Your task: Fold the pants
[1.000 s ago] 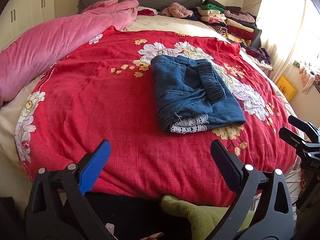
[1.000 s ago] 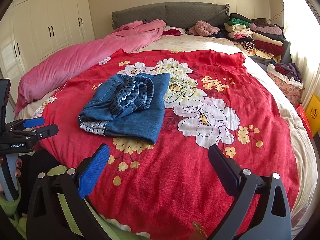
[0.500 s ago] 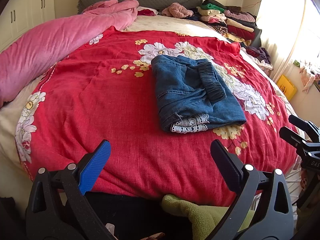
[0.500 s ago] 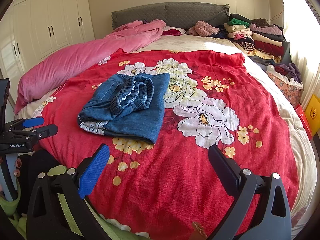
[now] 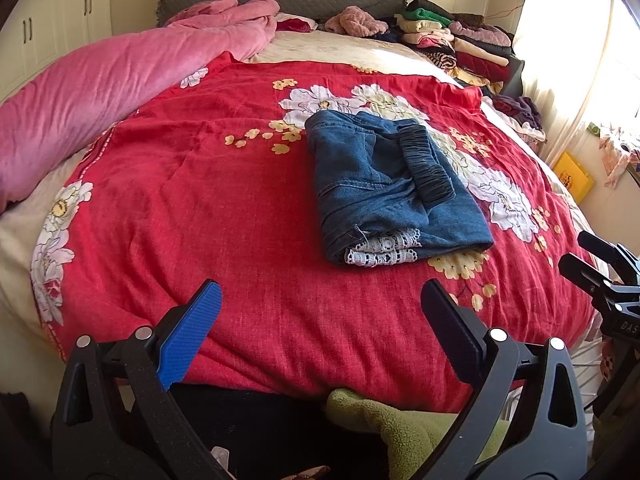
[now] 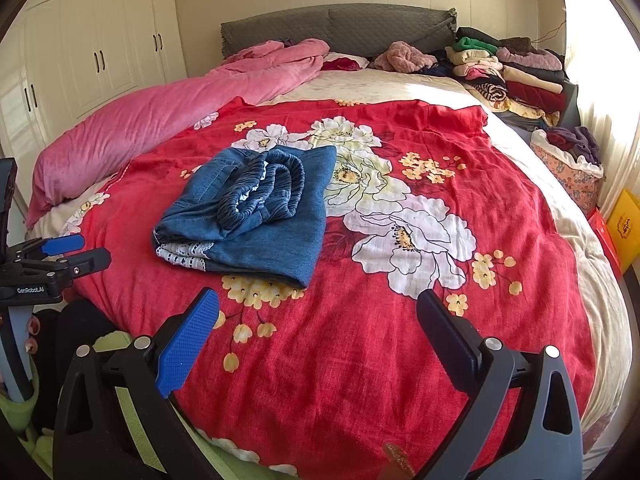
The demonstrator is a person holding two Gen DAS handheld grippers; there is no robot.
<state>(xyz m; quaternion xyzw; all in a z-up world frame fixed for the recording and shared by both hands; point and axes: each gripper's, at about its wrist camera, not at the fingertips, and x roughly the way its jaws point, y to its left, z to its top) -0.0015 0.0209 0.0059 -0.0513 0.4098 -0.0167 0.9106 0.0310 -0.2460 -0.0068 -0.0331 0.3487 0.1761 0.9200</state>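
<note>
A pair of blue denim pants (image 5: 384, 188) lies folded into a compact rectangle on the red floral bedspread (image 5: 224, 208), with white lace hems at its near edge and the elastic waistband on top. It also shows in the right wrist view (image 6: 256, 216). My left gripper (image 5: 320, 308) is open and empty, held back over the near edge of the bed. My right gripper (image 6: 318, 312) is open and empty, also near the bed's front edge. Each gripper shows at the side of the other's view, the right one (image 5: 600, 264) and the left one (image 6: 60, 256).
A pink duvet (image 5: 112, 88) lies along the left side of the bed. A stack of folded clothes (image 6: 508, 76) sits at the far right by the grey headboard (image 6: 340, 26). A floral basket (image 6: 568, 168) and a yellow box (image 6: 626, 228) stand beside the bed at right. White wardrobes (image 6: 92, 52) stand at left.
</note>
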